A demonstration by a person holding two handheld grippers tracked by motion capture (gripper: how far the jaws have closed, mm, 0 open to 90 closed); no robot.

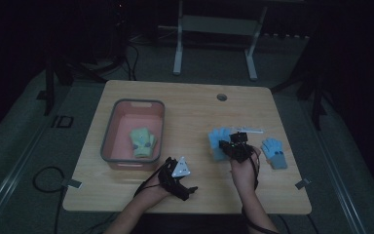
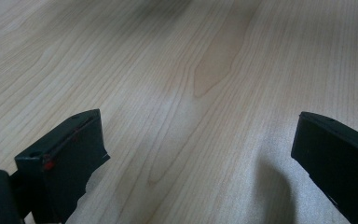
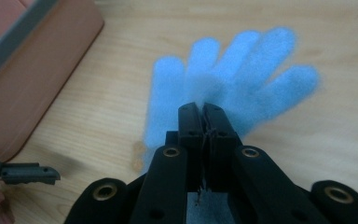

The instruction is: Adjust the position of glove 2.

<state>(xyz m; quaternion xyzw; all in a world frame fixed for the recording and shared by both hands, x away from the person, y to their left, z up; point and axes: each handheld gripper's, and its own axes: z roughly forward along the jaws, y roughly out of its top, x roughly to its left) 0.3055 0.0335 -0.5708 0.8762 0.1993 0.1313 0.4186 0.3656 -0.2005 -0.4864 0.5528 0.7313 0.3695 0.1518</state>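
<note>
High view: wooden table (image 1: 190,105). Pink bin (image 1: 134,134) with a grey rim at 9 o'clock from table centre, a green glove (image 1: 142,142) lying inside it. Right gripper (image 1: 236,145) at about 4 o'clock from centre, over a light blue glove (image 1: 217,142) lying flat on the wood. Second blue glove (image 1: 274,152) lies apart at 3 o'clock from that gripper. Left gripper (image 1: 177,178) sits at 6 o'clock near the front edge, grey three-cornered plate on top.

Left gripper view: left gripper (image 2: 200,158) jaws stand wide apart, nothing between them, bare wood grain beneath.

Right gripper view: right gripper (image 3: 203,109) jaws pressed tight together. Light blue glove (image 3: 242,79) spreads from the tips toward 12 o'clock, fingers fanned to 1 o'clock. Whether cloth is pinched between the pads, cannot tell. Pink bin (image 3: 37,79) wall at 10 o'clock.
</note>
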